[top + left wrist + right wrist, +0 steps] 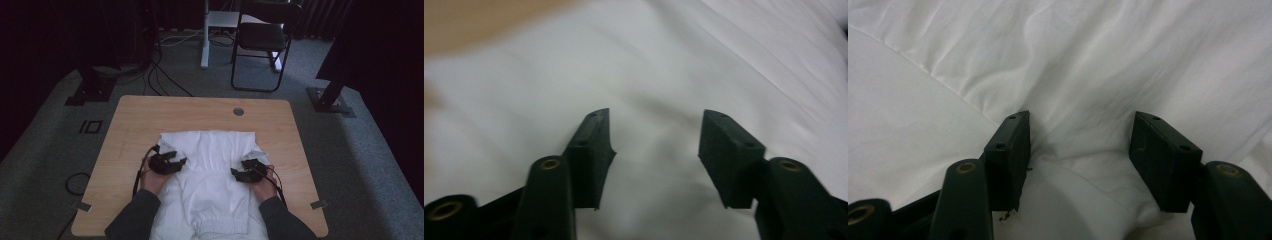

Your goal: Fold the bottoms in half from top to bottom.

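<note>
Garment: a white garment lies spread on the wooden table, covering the middle and near part of the top; a narrower folded section with a gathered hem runs down toward the person.
Cut off: the garment's near end hangs over the table's front edge and runs out of the high view's bottom, so its full length can't be read.
Left gripper: the left gripper sits over the garment's left side, and in its own view the jaws stand wide apart with plain white cloth between them — nothing clamped.
Right gripper: the right gripper is at the garment's right side; its own view shows jaws spread open, a raised fold of cloth bunched between them but not pinched.
Hard to make out: the left gripper view is blurred, and only a tan strip of table shows at its upper left; whether either gripper's tips actually press the cloth, I cannot tell.
Hidden: both hands and dark sleeves cover the garment's lower corners, and the room behind is so dim that its far wall is lost in black.
Around: a round grommet hole sits near the table's far edge, well apart from the cloth.
Beyond the table: a black chair stands on the grey carpet, with cables trailing across the floor to its left.
In the way: nothing sits on the cloth between the two grippers — just folds.
</note>
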